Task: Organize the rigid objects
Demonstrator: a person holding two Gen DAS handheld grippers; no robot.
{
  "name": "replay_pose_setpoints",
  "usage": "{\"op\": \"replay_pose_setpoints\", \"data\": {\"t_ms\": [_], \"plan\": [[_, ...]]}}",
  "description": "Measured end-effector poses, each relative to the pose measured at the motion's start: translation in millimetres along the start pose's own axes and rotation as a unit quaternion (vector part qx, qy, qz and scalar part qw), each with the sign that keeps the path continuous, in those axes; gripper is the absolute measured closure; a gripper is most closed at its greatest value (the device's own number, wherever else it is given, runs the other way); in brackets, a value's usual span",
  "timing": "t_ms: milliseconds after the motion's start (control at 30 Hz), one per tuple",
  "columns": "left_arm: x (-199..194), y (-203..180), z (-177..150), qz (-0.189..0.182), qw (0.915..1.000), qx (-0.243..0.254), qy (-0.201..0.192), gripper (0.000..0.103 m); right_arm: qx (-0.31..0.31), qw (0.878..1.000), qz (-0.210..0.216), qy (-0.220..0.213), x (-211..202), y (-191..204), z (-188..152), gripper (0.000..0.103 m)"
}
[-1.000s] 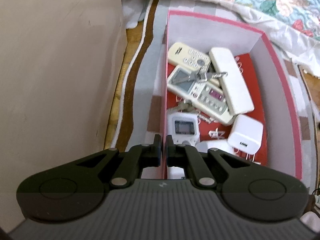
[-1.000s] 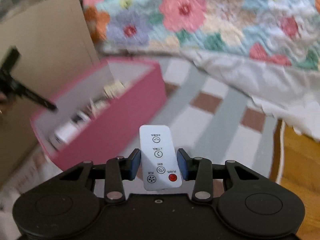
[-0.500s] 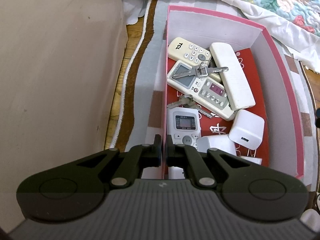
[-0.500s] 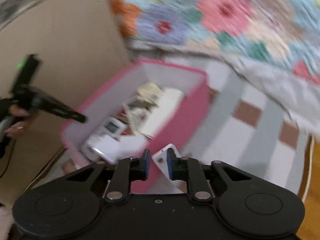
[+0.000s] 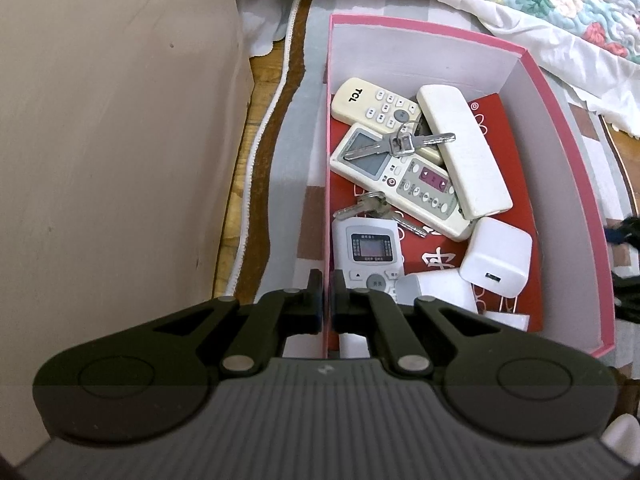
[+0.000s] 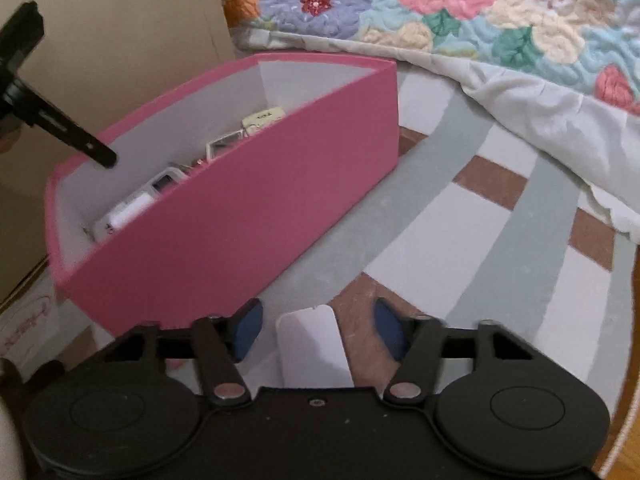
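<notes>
Left gripper [image 5: 327, 298] clamped on pink box [image 5: 329, 216] wall, unchanged. Right gripper [image 6: 316, 330] now spread wide, released; small white remote [image 6: 314, 350] lies face-down between its blue pads [image 6: 248, 328], apart from both, box at 10 o'clock.

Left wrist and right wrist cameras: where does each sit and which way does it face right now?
Left wrist: above the pink box, looking down at remotes and keys; left gripper clamps the box's wall.
Right wrist: low over the rug, facing the box's outer side; right gripper open around a white remote.
Shared: the pink box; the right view also shows the left gripper.
</notes>
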State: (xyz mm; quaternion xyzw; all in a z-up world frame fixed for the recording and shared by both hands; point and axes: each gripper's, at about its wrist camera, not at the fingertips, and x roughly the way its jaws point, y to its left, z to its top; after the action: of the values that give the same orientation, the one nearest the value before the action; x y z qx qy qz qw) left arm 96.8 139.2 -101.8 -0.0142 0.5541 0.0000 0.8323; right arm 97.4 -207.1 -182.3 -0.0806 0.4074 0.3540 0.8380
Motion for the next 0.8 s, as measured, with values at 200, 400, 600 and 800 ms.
{"op": "replay_pose_setpoints", "data": {"t_ms": [200,400,600,800], "plan": [[-0.3,-1.0,0.8,0.002,1.0,0.006,-0.001,0.099,0.012,0.999,-0.003,0.034,-0.5,-4.5,4.8,0.054],[0.0,-1.0,1.3,0.002,1.0,0.006,-0.001,0.099,-0.036,0.994,-0.007,0.101,7.3,9.8,-1.6,0.035],[0.0,-1.1,1.0,0.002,1.0,0.008,-0.001,0.099,-0.036,0.994,-0.025,0.097,1.5,22.8,4.8,0.06],[0.2,-0.9,0.4,0.002,1.0,0.002,0.0,0.099,-0.013,0.996,-0.059,0.059,-30.6,20.5,16.8,0.06]]}}
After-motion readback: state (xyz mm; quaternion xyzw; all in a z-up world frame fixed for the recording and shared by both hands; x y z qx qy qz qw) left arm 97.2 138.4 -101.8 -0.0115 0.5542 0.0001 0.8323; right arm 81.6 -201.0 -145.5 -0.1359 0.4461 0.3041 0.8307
